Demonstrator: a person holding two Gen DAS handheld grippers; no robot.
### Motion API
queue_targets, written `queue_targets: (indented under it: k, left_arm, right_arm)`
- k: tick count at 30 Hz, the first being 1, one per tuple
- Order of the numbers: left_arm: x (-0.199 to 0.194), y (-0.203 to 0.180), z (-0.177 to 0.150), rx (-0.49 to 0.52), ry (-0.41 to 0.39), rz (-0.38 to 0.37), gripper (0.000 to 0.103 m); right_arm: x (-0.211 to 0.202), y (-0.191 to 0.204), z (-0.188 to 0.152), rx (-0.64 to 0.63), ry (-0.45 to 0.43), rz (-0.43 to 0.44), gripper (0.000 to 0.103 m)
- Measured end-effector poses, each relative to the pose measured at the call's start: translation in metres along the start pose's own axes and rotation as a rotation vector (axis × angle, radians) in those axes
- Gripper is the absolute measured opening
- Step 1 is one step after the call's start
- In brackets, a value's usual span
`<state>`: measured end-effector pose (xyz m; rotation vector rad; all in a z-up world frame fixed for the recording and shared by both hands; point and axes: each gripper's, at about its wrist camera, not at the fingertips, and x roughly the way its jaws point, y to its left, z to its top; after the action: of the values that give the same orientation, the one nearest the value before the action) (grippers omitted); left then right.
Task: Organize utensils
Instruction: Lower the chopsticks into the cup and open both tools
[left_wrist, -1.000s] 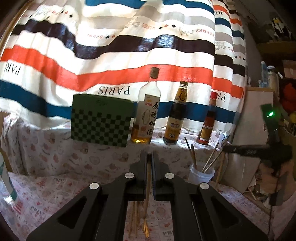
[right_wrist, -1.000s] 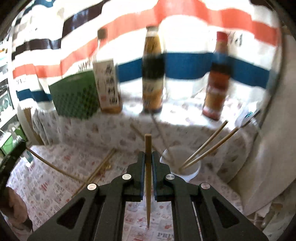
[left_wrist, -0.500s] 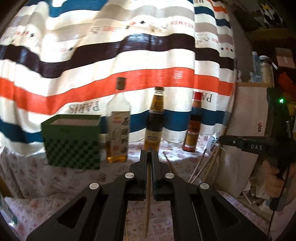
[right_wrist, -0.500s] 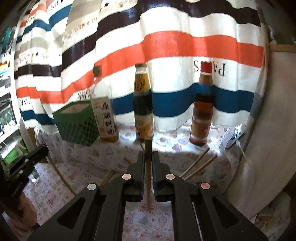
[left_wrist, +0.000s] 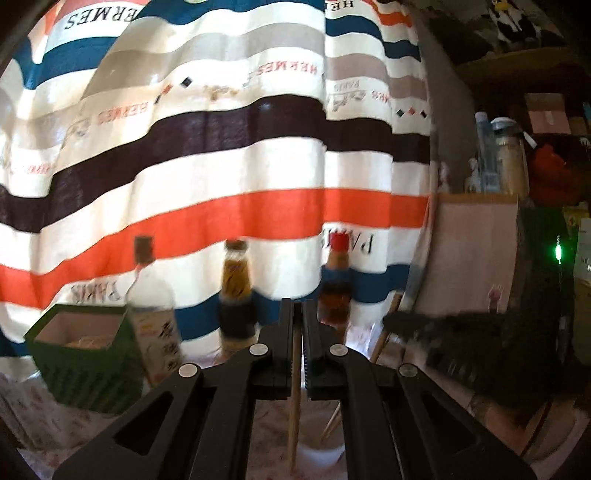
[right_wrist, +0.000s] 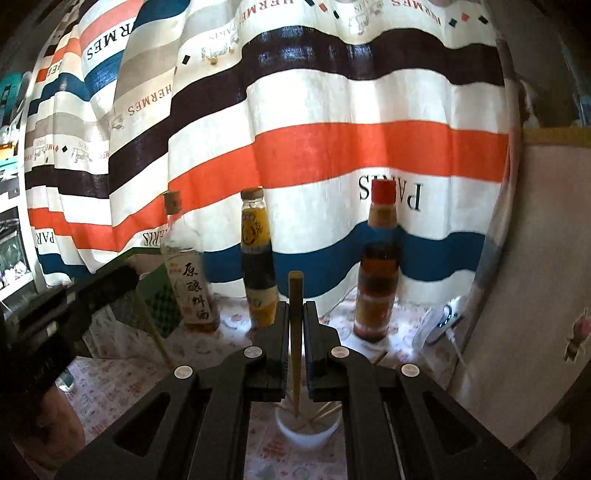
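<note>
Bottles line the back of the bench in both views. Only the left wrist view shows the green box's (left_wrist: 83, 354) open top and the cluttered shelf (left_wrist: 517, 162) at right; it is blurred. There the left gripper (left_wrist: 294, 325) has its fingers pinched narrow on an upright chopstick (left_wrist: 294, 398), its tip low by the white cup (left_wrist: 321, 452).

Only the right wrist view looks into the cup (right_wrist: 308, 428), with chopsticks leaning inside. The right gripper (right_wrist: 295, 321) clamps another chopstick (right_wrist: 295, 295), its tip inside the cup.
</note>
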<state>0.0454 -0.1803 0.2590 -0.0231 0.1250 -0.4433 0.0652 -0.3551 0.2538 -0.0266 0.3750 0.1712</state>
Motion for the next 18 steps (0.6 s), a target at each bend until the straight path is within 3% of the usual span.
queue_targets:
  k: [6,18]
  left_arm:
    - [0.027,-0.013,-0.001,-0.022,-0.054,0.003,0.004]
    - [0.081,0.007,-0.042,-0.125,-0.056,-0.004,0.004]
  right_arm:
    - [0.009,-0.011,-0.014,0.037,-0.019,0.023,0.008]
    - [0.037,-0.048,-0.049,0.192,-0.027,0.078,0.008]
